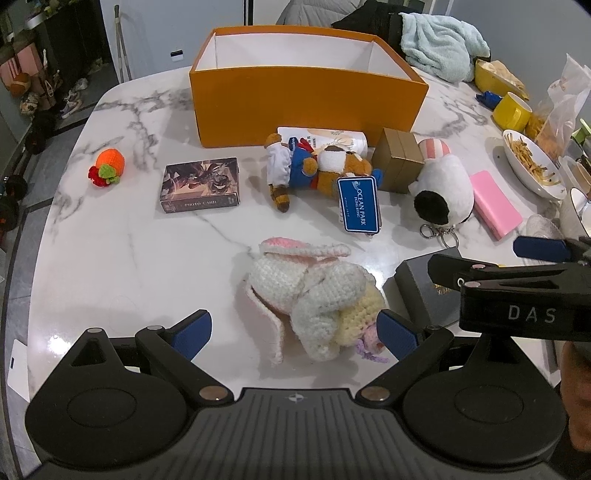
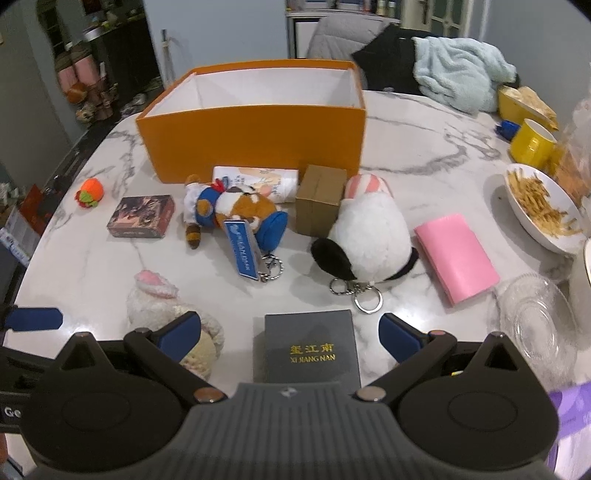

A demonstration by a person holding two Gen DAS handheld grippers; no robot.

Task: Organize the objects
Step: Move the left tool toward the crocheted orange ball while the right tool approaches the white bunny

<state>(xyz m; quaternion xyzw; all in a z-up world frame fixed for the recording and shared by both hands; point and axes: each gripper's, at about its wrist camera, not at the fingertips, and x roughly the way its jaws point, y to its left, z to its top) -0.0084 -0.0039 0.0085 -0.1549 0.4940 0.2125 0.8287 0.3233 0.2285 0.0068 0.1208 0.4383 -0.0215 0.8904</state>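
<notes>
White marble table [image 1: 122, 236], grey veins, glare spots. Left of table: dark tiled floor [image 1: 18, 206], shoes [image 1: 72, 101], dark shelving [image 2: 122, 55]. Behind table: pale wall [image 2: 221, 33], chair [image 2: 332, 33].

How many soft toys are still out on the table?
4: orange knitted toy at far left, red panda plush before the orange box, black-and-white plush beside the brown box, crocheted bunny between the left tool's fingers. The orange box's floor is hidden.

- orange box [image 1: 306, 107]: open, upright, far side of table
- crochet bunny [image 1: 314, 306]: on its side, nearest
- red panda plush [image 1: 321, 170], panda plush [image 1: 443, 188], card box [image 1: 201, 184], dark box [image 2: 310, 347]: scattered between
</notes>
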